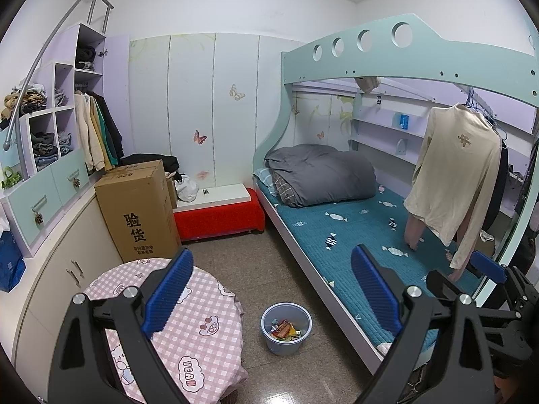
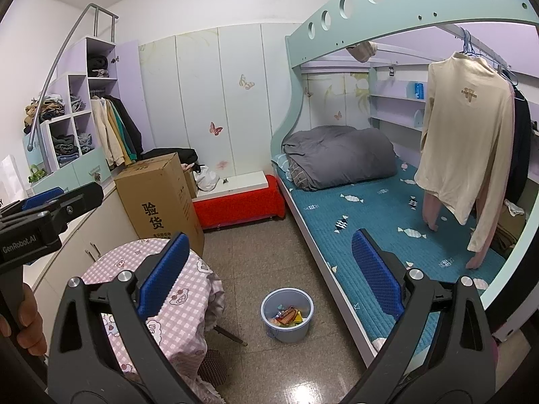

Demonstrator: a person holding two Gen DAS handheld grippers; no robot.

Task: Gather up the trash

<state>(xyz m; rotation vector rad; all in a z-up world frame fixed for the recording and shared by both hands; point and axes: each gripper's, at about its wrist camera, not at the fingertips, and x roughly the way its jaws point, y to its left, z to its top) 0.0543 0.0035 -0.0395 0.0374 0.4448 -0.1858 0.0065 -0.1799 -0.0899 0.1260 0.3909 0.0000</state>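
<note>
From my left tongs' camera, I look down into a small bedroom. My left tongs (image 1: pixel 273 289) are spread wide, their blue pads holding nothing. Between them, on the speckled tile floor, stands a pale blue bucket (image 1: pixel 286 338), round and upright. Inside it lies a heap of trash (image 1: pixel 284 330): crumpled wrappers in orange, red, yellow and green, filling the bottom. The bucket sits between a round table with a pink checked cloth (image 1: pixel 202 320) on the left and a bunk bed with a teal mattress (image 1: pixel 357 235) on the right, touching neither. A tall cardboard box (image 1: pixel 138 208) stands behind the table. A rolled grey duvet (image 1: pixel 320 175) rests at the far end of the mattress, and a cream shirt (image 1: pixel 458 175) hangs over the bed. My right tongs (image 1: pixel 488 269) show at the right edge; from here I cannot tell how they stand.

From my right tongs' camera, the scene is much the same. My right tongs (image 2: pixel 269 279) are also spread apart and hold nothing. The bucket (image 2: pixel 287 328) stands on the floor between the pads, with the colourful wrappers (image 2: pixel 286 316) inside. The table (image 2: pixel 175 289) is near it on the left, the mattress (image 2: pixel 370 215) on the right. My left tongs (image 2: pixel 50 202) reach in from the left edge, gripped below by my hand (image 2: pixel 27 323).
</note>
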